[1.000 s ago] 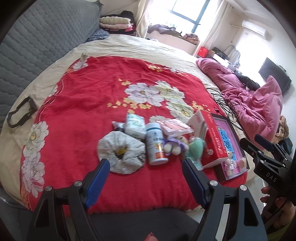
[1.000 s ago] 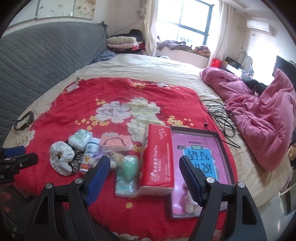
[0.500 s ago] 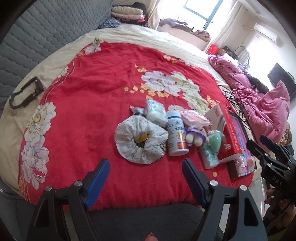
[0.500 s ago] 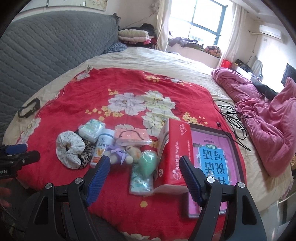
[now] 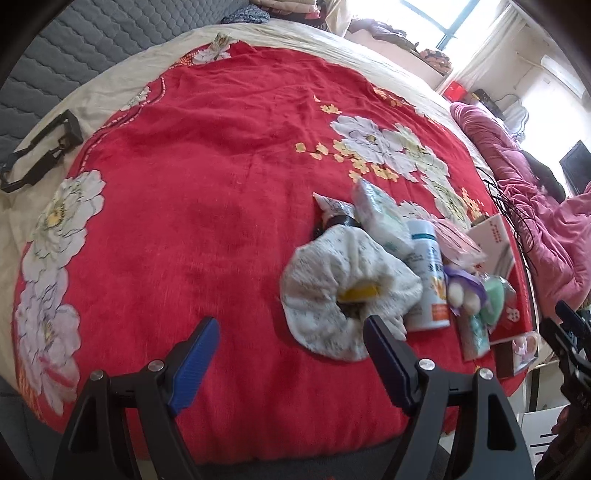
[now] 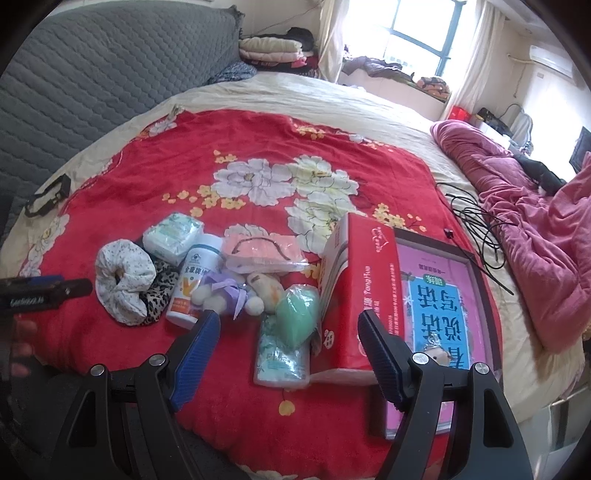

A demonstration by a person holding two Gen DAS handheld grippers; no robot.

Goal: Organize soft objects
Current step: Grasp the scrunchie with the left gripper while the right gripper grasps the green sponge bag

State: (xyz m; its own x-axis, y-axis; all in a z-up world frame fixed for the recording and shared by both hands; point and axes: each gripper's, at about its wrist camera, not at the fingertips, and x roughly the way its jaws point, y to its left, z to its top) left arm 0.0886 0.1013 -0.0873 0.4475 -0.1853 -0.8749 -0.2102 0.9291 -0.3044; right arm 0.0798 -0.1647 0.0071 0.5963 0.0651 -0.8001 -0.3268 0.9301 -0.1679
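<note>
White scrunchie [image 5: 343,291] on red blanket [image 5: 207,229] — both claws open.

A home bedroom: a bed [image 6: 332,96] is lying ahead of the claw under a red floral blanket [image 6: 177,162], folded bedding [image 6: 271,50] sitting beyond by the window [image 6: 417,27].

A white speckled scrunchie [image 6: 123,277] is seen lying flat, left of and beyond the right tongs [image 6: 288,332]; a leopard-print scrunchie [image 6: 159,295] is partly tucked under it. A small plush toy with a lilac bow [image 6: 231,293] is found just beyond the left finger of those tongs. A mint-green sponge [image 6: 298,315] rests between the fingers' lines, atop a wipes pack [image 6: 282,360]. A tissue packet [image 6: 173,236] lies farther off.
</note>
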